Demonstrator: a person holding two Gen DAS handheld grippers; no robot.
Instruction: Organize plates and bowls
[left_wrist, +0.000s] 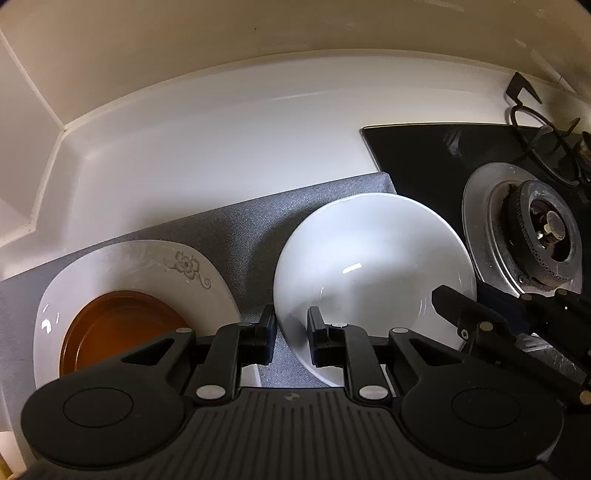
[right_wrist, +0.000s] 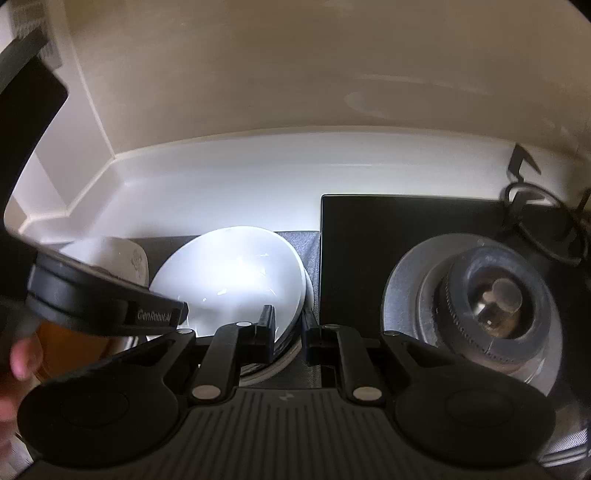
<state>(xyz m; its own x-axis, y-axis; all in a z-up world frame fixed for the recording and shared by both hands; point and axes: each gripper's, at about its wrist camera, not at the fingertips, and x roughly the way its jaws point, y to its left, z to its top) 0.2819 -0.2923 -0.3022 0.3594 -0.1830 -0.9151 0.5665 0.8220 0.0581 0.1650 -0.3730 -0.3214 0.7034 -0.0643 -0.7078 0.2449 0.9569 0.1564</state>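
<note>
A white bowl (left_wrist: 369, 273) sits on a grey mat (left_wrist: 236, 225); in the right wrist view it (right_wrist: 229, 280) tops a stack of dishes. Left of it a square white plate with a flower print (left_wrist: 147, 266) holds a brown dish (left_wrist: 122, 328). My left gripper (left_wrist: 291, 328) straddles the white bowl's left rim, one finger inside and one outside. My right gripper (right_wrist: 288, 328) straddles the bowl's right rim and the stack's edge in the same way. Whether the pads touch the rim I cannot tell.
A black glass cooktop (left_wrist: 424, 155) with a gas burner (left_wrist: 535, 236) lies right of the mat, close to the bowl. A white counter (left_wrist: 221, 129) runs back to a beige wall with a stepped corner at the left. A hand shows at the left edge (right_wrist: 18, 362).
</note>
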